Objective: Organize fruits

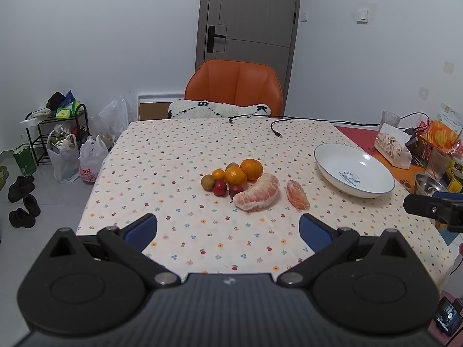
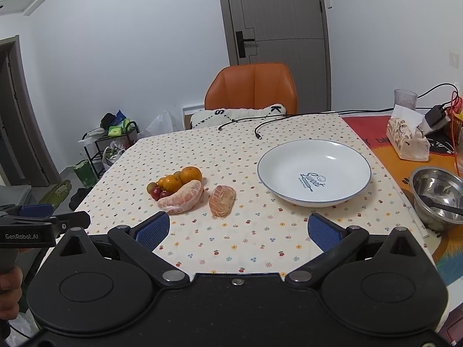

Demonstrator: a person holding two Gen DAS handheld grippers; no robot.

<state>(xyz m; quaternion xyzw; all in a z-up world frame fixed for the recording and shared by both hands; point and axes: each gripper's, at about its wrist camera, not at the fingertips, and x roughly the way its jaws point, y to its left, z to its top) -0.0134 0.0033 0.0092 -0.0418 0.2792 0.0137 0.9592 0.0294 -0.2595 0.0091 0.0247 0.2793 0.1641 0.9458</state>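
Both claws hover above the near edge of the surface [image 1: 179, 156], which wears a cloth w/ small flower and cherry print. Left claw [image 1: 228, 231] is spread wide, blue pads [image 1: 143, 230] far apart, nothing between them; right claw [image 2: 238, 230] likewise spread, empty. The fruits sit in a tight cluster approx. mid-surface: three oranges [image 1: 251, 169] of diff. sizes at the back, a brownish round fruit [image 1: 207, 182] at the left end, two small red fruits [image 1: 220, 188] in front, all touching or nearly so. A big peeled citrus segment [image 1: 257, 193], curved, lies against the front right of the cluster; a smaller peeled segment [image 1: 296, 193] lies just beside it to the right, apart from it. Right of the fruit stands a white plate [image 2: 314, 156] w/ a thin blue rim and "Sweet" printed inside, nothing in it. Further right, on an orange mat, a steel bowl [image 2: 437, 199] holds a dark utensil, and behind it a tissue pack [image 2: 406, 138]. A black cable [image 2: 277, 123] trails across the far edge. Orange chair [image 1: 234, 86] w/ a white cushion behind the surface. In the right wrist view a hand [image 2: 8, 289] grips the left tool's handle at the far left edge.
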